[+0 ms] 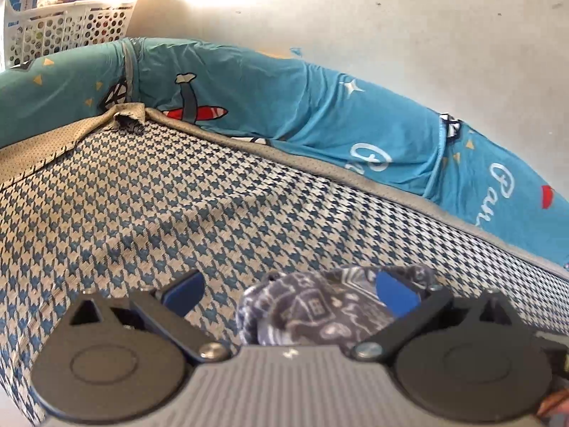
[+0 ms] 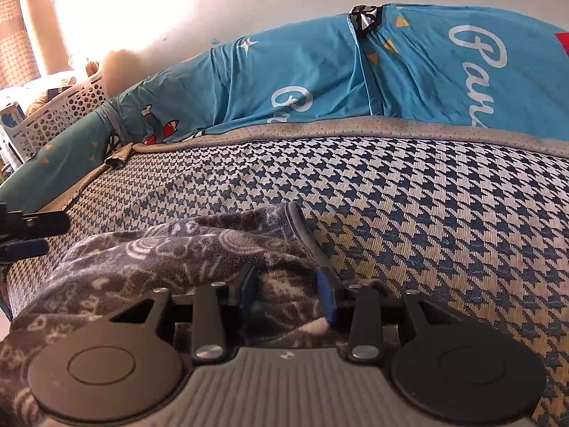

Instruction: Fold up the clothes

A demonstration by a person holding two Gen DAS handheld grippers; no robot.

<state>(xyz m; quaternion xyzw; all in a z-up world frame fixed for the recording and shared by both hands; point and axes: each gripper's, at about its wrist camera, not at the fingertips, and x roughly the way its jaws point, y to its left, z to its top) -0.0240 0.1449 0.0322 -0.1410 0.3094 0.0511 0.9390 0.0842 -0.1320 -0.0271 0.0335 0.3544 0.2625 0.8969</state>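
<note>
Grey patterned garment (image 2: pixel 185 249) on houndstooth mattress (image 2: pixel 426 220); right gripper (image 2: pixel 288 290) partly parted, cloth between pads; left gripper (image 1: pixel 288 293) spread wide, empty, at 9 o'clock.

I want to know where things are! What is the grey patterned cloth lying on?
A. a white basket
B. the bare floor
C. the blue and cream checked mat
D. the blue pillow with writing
C: the grey patterned cloth lies bunched on the blue and cream checked mat, with the right gripper around a fold of it.
</note>
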